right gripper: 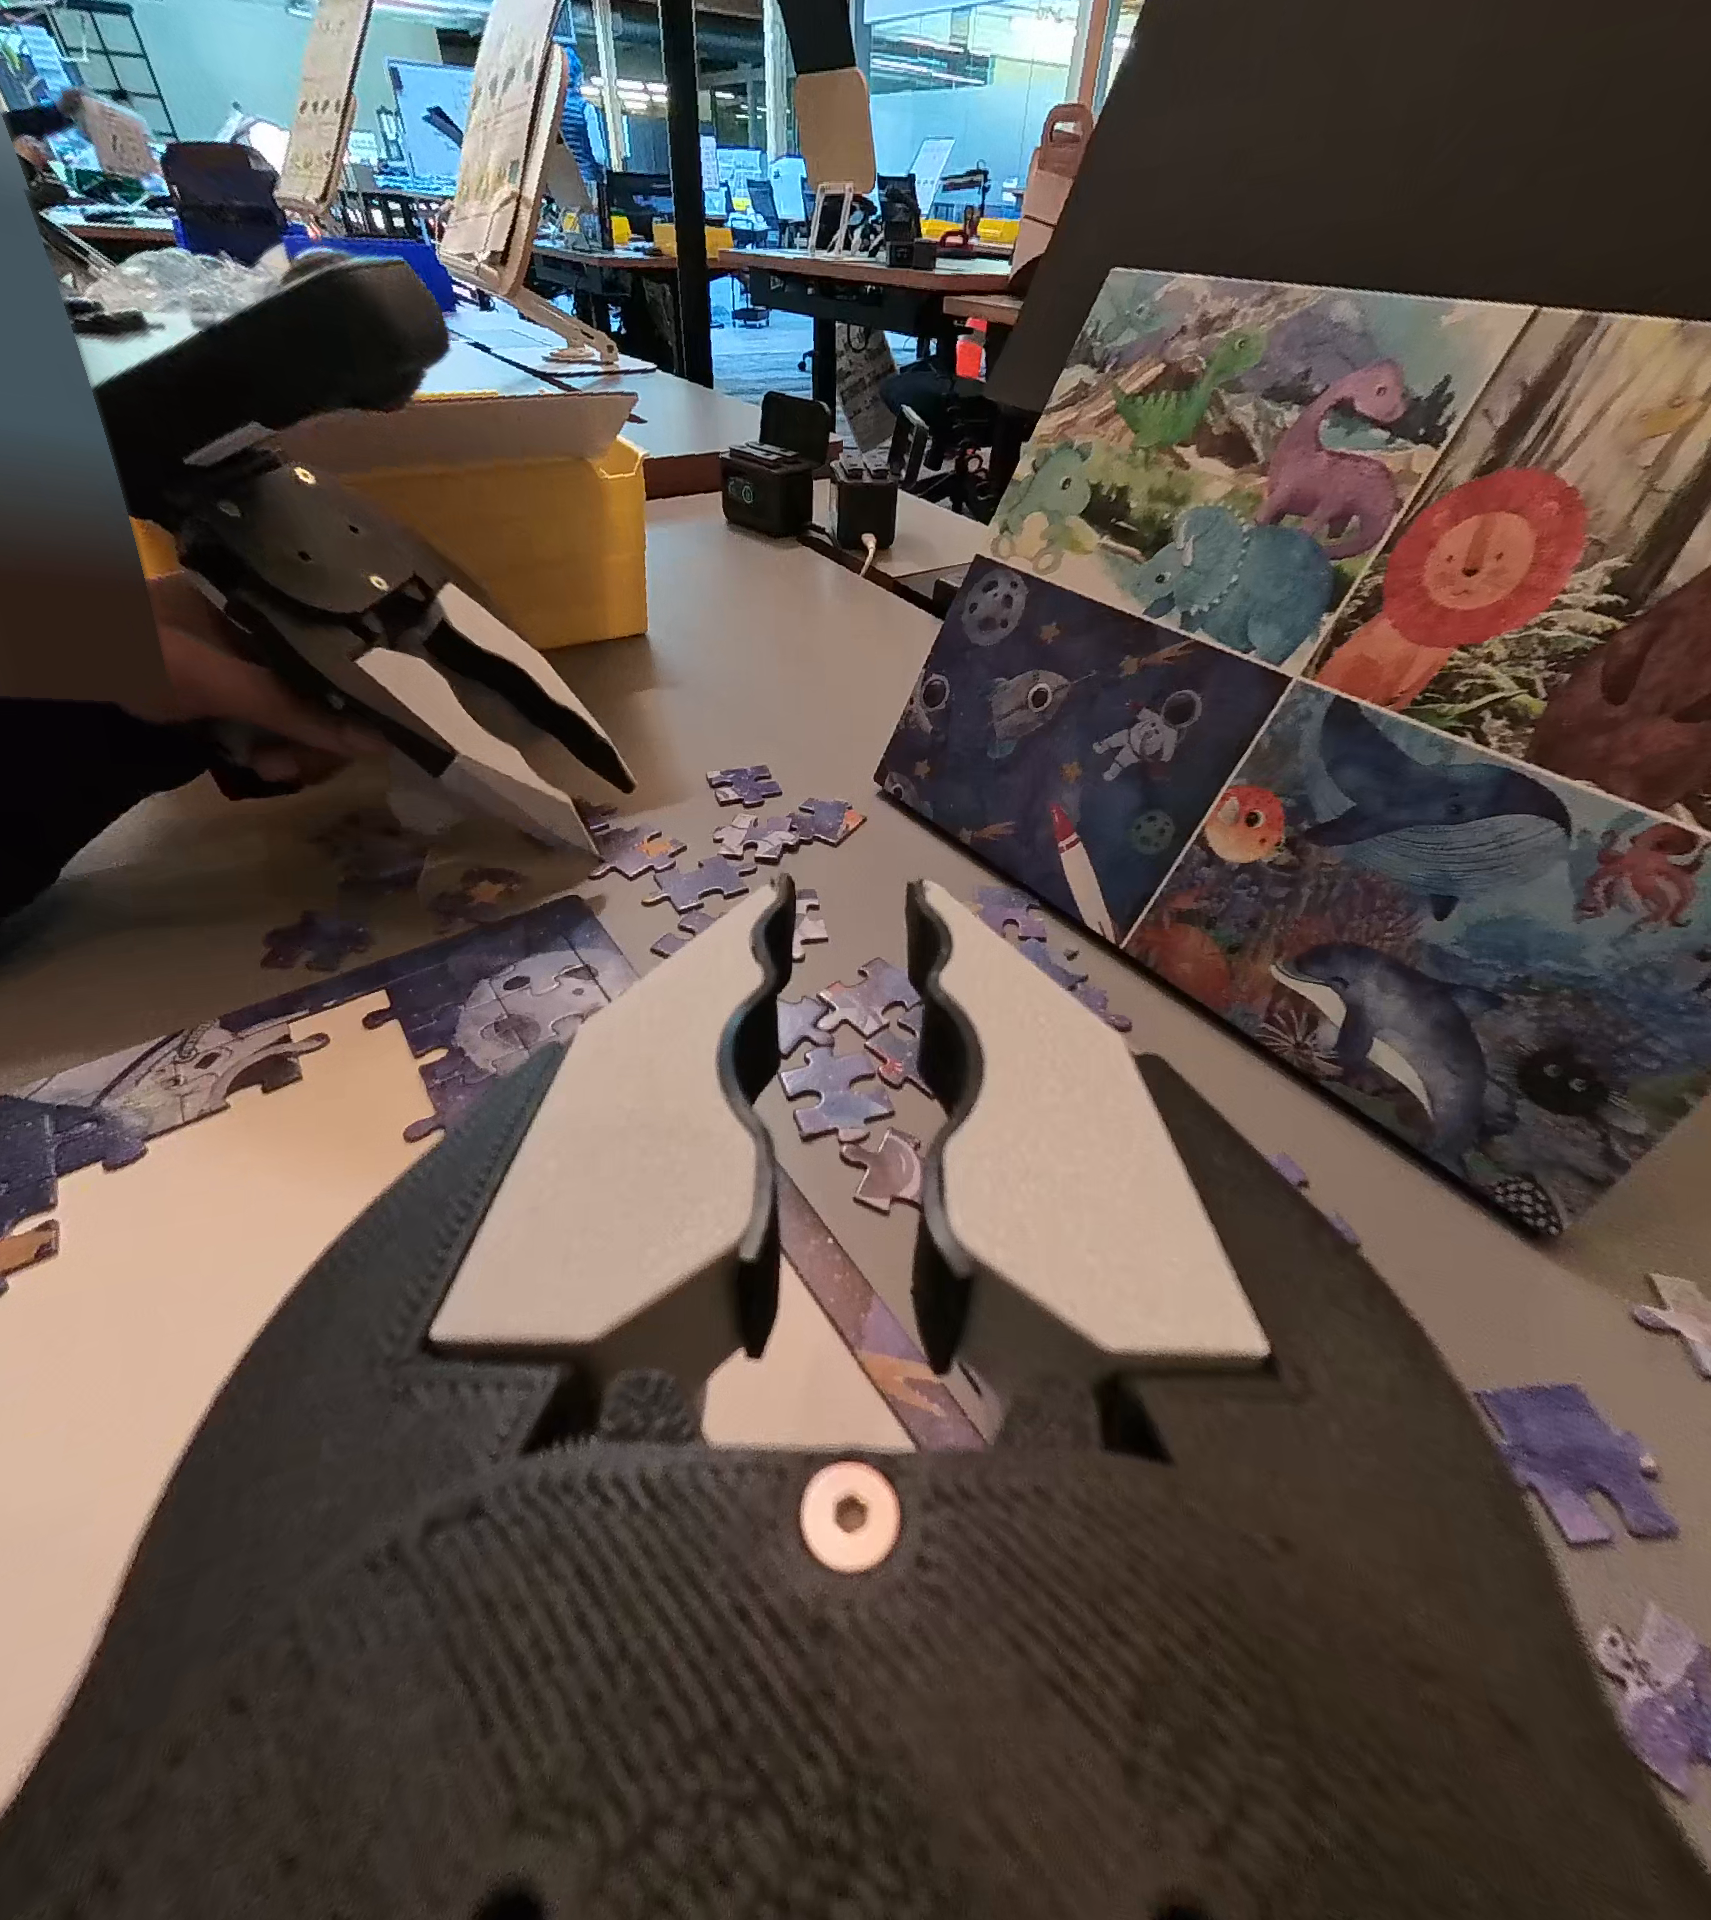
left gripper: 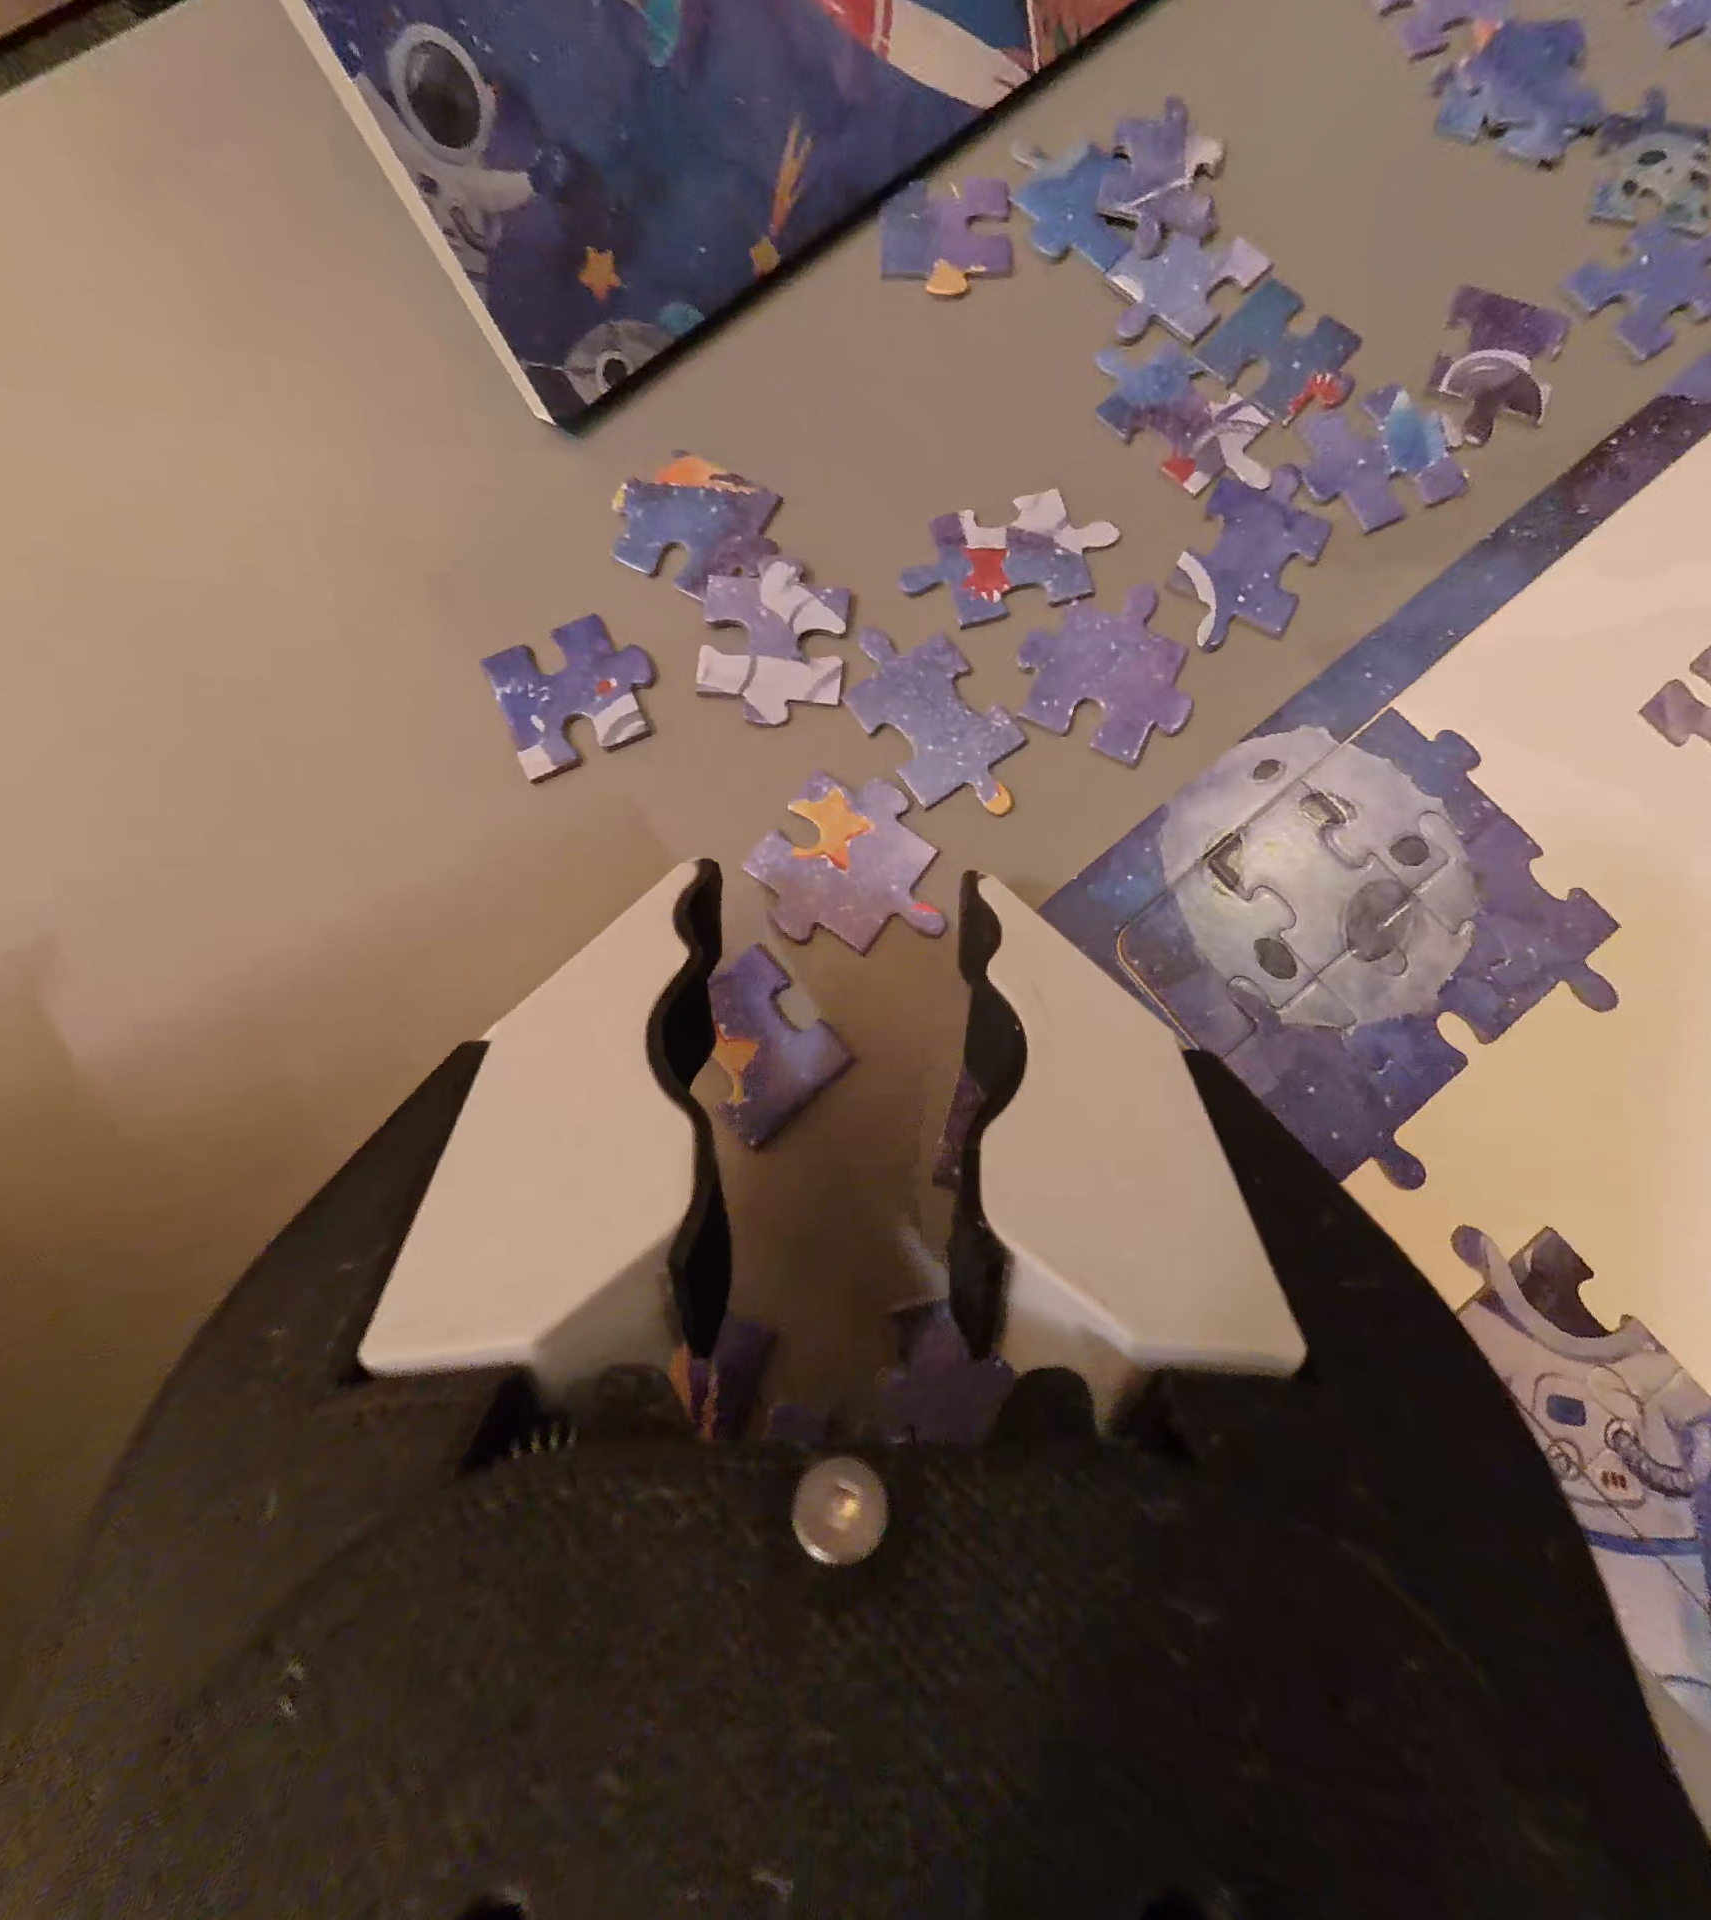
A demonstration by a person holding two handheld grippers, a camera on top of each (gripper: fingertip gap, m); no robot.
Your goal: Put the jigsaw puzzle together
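The purple cardboard puzzle piece with an orange star (left gripper: 846, 868) lies flat on the grey surface (left gripper: 207, 520), just beyond the tips of the left claw (left gripper: 840, 904), which gapes wide and grips nothing. A second star-marked purple piece (left gripper: 778, 1049) lies below, between its fingers. Right of the star piece sits the cream puzzle tray (left gripper: 1609, 935) with its joined moon pieces. The right claw (right gripper: 851, 914) hovers partly open and bare over loose purple pieces (right gripper: 840, 1091).

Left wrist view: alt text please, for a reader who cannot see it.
The left gripper hangs open over a grey table, a star-marked puzzle piece lying just beyond its fingertips. More loose pieces scatter ahead, with a partly assembled puzzle board at right.
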